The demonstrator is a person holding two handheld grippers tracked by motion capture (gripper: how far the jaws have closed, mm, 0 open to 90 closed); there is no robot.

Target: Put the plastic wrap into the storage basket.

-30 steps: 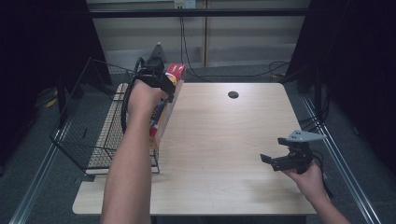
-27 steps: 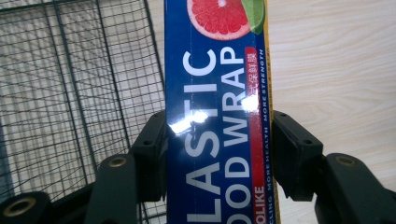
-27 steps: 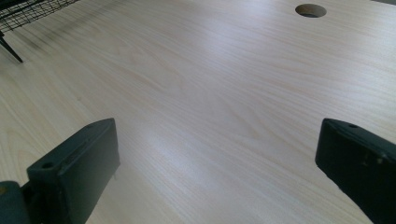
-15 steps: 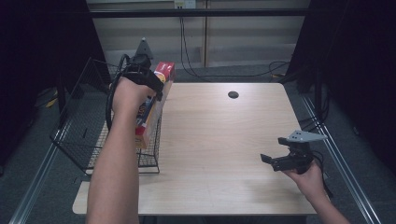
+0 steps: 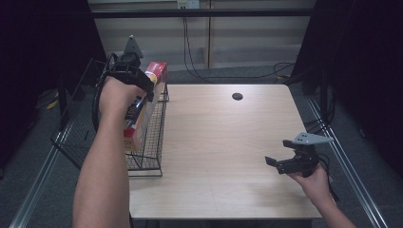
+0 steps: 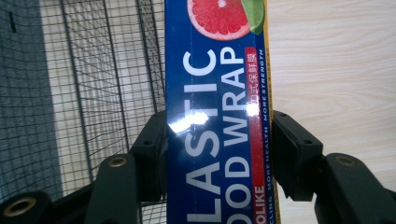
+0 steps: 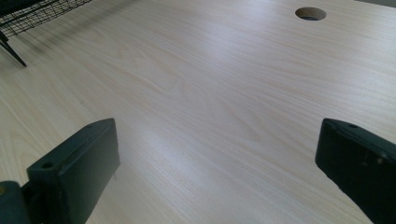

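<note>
Nearest me, my right gripper (image 5: 279,164) idles over the table (image 5: 228,142), well right of the basket (image 5: 147,156), jaws spread wide on nothing. Farther out, my left gripper (image 6: 219,154) is clamped across the wrap box (image 6: 215,116), holding it above the basket's right wall, tilted, its red end away from me. So the pick-up looks done; setting the box down inside the basket is my guess at what's left. I see nothing lying in the basket, though my arm hides part of it.
</note>
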